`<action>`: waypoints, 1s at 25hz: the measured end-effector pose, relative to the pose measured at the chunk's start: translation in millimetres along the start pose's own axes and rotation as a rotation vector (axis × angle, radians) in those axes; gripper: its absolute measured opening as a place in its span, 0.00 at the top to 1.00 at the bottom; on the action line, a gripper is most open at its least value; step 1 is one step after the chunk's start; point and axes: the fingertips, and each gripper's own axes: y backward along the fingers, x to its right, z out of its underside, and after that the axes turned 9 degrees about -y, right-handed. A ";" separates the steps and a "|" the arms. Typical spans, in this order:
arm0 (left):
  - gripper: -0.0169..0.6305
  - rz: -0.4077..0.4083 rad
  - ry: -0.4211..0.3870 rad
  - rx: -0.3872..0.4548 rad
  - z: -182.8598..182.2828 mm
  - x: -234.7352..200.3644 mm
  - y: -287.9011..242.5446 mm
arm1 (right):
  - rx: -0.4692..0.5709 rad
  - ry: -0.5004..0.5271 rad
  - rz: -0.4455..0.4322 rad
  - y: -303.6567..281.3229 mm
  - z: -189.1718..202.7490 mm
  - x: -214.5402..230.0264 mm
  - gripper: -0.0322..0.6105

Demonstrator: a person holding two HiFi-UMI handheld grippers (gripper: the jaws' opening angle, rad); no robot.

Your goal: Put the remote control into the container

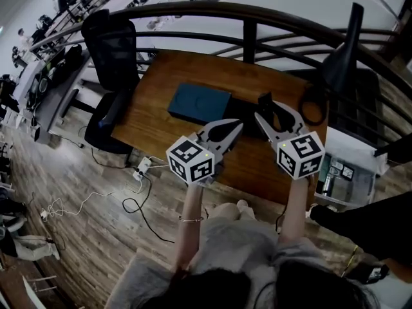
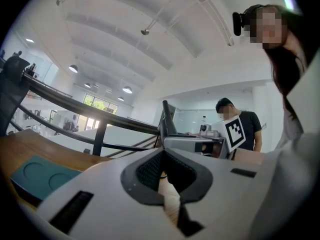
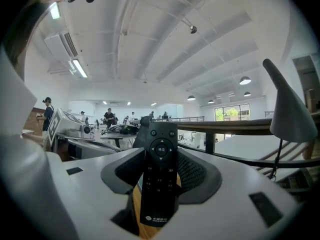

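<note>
Right gripper view showed the right tongs clamped on the remote control near the teal container. The left tongs were narrow and empty. The carry seemed underway, and lowering it inside comes next.

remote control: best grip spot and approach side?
Across its narrow width, pads on the two long side edges of the lower half, coming from the tail end. The remote control is long, slim and straight-sided. The right gripper holds it that way, button end clear of the jaws, which should ease lowering it in.
</note>
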 end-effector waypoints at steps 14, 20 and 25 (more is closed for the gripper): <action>0.97 0.022 0.067 -0.065 26.0 -40.1 -14.7 | -0.088 -0.026 0.025 -41.0 18.2 27.6 0.63; 0.97 0.026 0.102 -0.097 41.2 -52.0 -21.6 | -0.149 -0.028 0.028 -56.4 32.8 38.6 0.63; 0.97 0.015 0.137 -0.122 57.8 -64.5 -21.2 | -0.209 -0.030 0.009 -76.5 51.9 43.7 0.63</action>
